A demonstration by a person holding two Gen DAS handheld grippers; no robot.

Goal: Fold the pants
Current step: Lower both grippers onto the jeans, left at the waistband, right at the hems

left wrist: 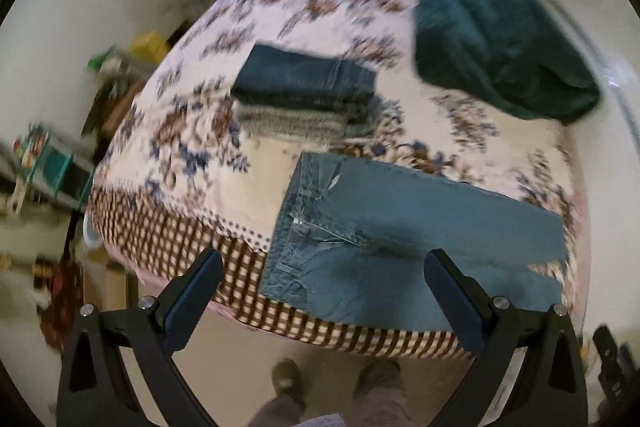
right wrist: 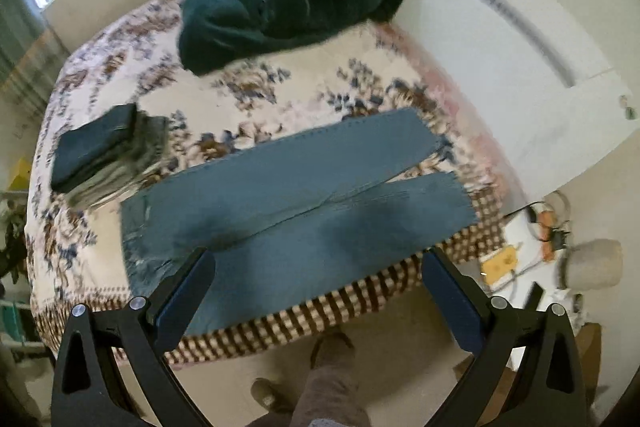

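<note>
A pair of light blue jeans (left wrist: pixel 400 227) lies spread flat near the front edge of the bed, waistband to the left, both legs stretched to the right. In the right wrist view the jeans (right wrist: pixel 304 195) show both legs side by side. My left gripper (left wrist: pixel 324 267) is open and empty, held above the bed edge over the waistband end. My right gripper (right wrist: pixel 316 263) is open and empty, held above the legs near the front edge. Neither touches the jeans.
A stack of folded pants (left wrist: pixel 308 91) sits mid-bed, also in the right wrist view (right wrist: pixel 108 155). A dark green heap of cloth (left wrist: pixel 500 43) lies at the far right of the floral bedspread (left wrist: pixel 192 131). The person's feet (left wrist: pixel 288 379) stand before the bed. A cluttered side table (right wrist: pixel 532 255) stands right.
</note>
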